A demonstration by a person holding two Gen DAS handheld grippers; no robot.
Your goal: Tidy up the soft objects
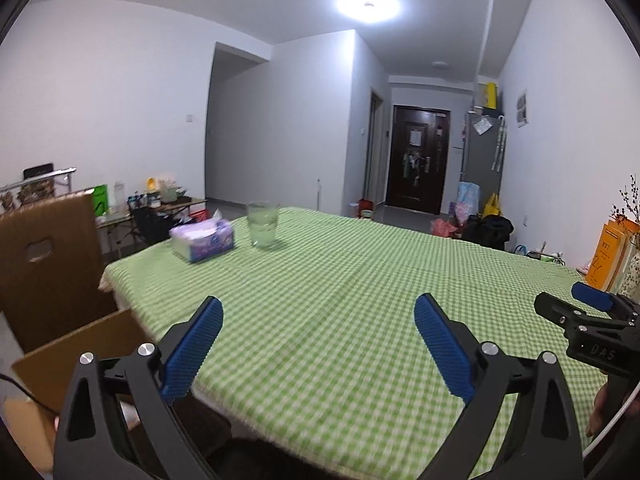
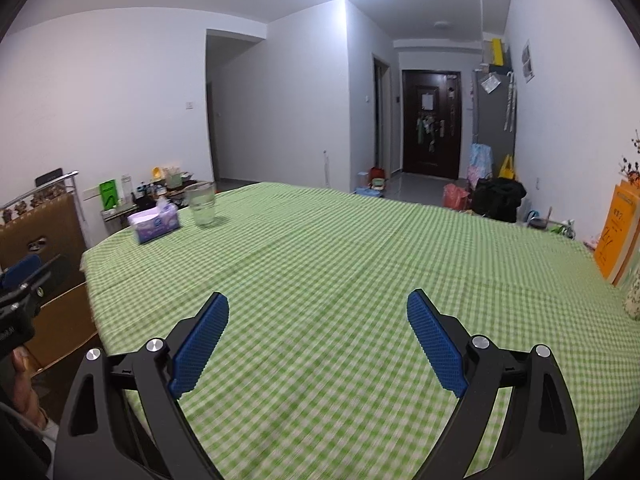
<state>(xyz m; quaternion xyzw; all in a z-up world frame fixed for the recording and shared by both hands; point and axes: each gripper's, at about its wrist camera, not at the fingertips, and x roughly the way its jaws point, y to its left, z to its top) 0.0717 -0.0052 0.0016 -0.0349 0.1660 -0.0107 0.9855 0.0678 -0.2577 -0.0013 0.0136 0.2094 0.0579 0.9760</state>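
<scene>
A purple soft tissue pack (image 1: 203,243) (image 2: 153,224) lies at the far left corner of the table with the green checked cloth (image 1: 360,280) (image 2: 360,260). My left gripper (image 1: 319,312) is open over the near left part of the table, nothing between its blue pads. My right gripper (image 2: 318,308) is open as well, over the near middle, and empty. In the left wrist view the right gripper (image 1: 576,304) shows at the right edge. Both are far from the tissue pack.
A clear glass (image 1: 262,224) (image 2: 202,205) stands just right of the tissue pack. An open cardboard box (image 1: 52,272) (image 2: 48,248) stands off the table's left edge. Orange books (image 1: 608,256) (image 2: 618,232) lean at the right. Clutter fills a low side table (image 1: 160,204) behind.
</scene>
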